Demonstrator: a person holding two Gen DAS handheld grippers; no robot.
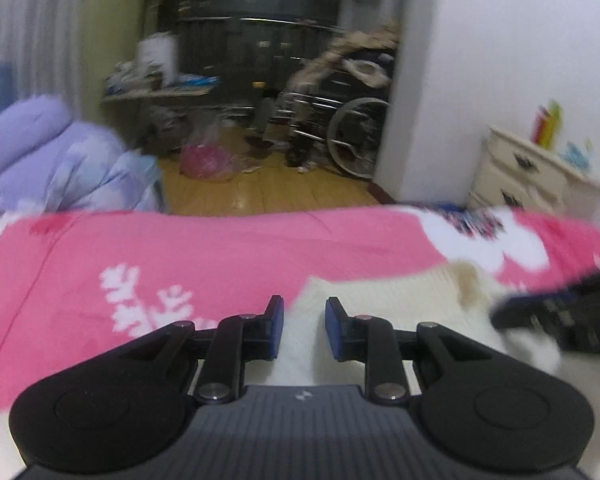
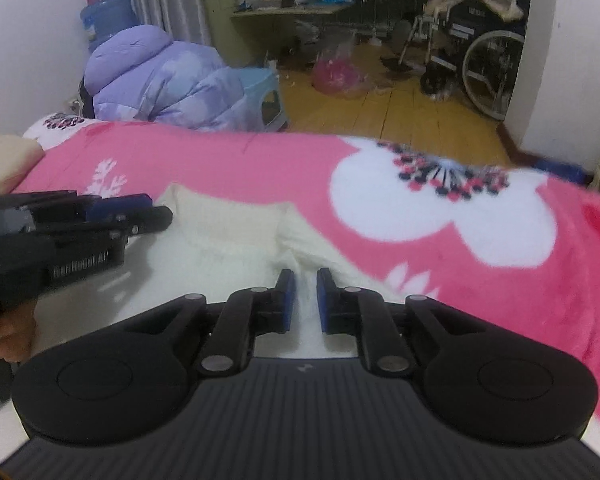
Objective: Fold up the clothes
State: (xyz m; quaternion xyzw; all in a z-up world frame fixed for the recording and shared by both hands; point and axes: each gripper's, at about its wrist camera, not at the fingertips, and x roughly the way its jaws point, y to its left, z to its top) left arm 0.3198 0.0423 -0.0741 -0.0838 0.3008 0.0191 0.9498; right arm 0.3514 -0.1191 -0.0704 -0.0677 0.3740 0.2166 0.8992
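A pink blanket (image 2: pixel 236 168) with big white flowers is covering the bed, and beyond its far edge the yellow wooden floor (image 2: pixel 400 120) is running back to a wheelchair (image 2: pixel 488 64) piled with coats, a pink plastic bag (image 2: pixel 336 74) and a lilac quilt (image 2: pixel 160 80) heaped at the left. A cream knitted garment (image 2: pixel 228 232) is lying flat on the blanket, close in front of me, its far edge toward the middle of the bed. The left gripper (image 1: pixel 304 326) is hovering low over the garment's left part with its blue-padded fingers (image 1: pixel 276 326) standing apart, a clear strip of cream knit showing between them and nothing caught there (whether the pads are grazing the cloth I cannot tell). The right gripper (image 2: pixel 305 300) is hanging over the garment's right part, above a raised fold in the knit, its fingers (image 2: pixel 287 300) parted by a narrower gap and likewise gripping nothing. From the right wrist view the left tool is reaching in side-on from the left, with the person's hand (image 2: pixel 6 334) wrapped round its handle. A cream chest of drawers (image 1: pixel 532 176) is standing by the white wall at the right.
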